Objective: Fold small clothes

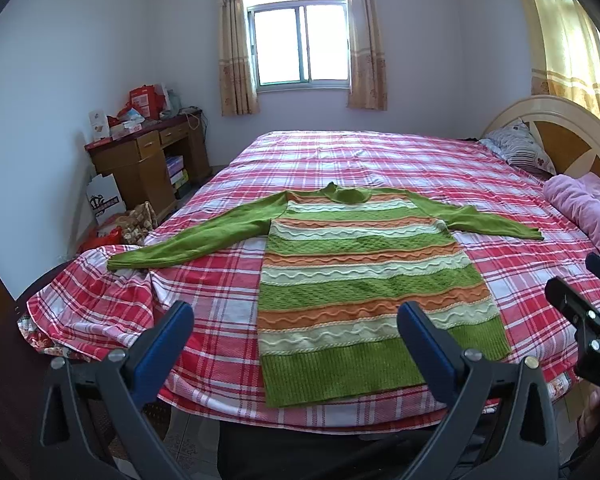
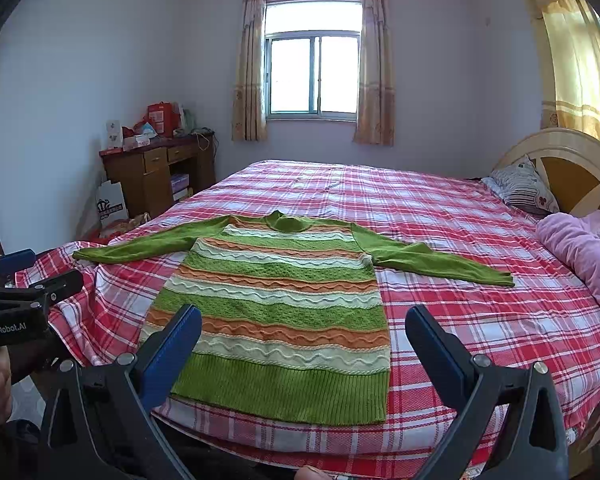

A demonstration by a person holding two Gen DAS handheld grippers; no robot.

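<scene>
A knitted sweater (image 1: 360,276) (image 2: 276,300) with green, orange and cream stripes lies flat on the bed, collar away from me, hem at the near edge, both green sleeves spread out to the sides. My left gripper (image 1: 296,316) hovers open above the near edge of the bed, left of the hem, nothing between its blue pads. My right gripper (image 2: 302,320) also stands open over the hem, holding nothing. In the left wrist view the right gripper (image 1: 588,288) shows at the right edge; in the right wrist view the left gripper (image 2: 24,280) shows at the left edge, with a hand under it.
The bed (image 1: 380,160) carries a red and white checked sheet. A pink blanket (image 1: 584,208) and a pillow (image 1: 516,148) lie by the wooden headboard (image 1: 572,132) at right. A cluttered wooden desk (image 1: 148,152) and bags (image 1: 112,204) stand on the floor at left.
</scene>
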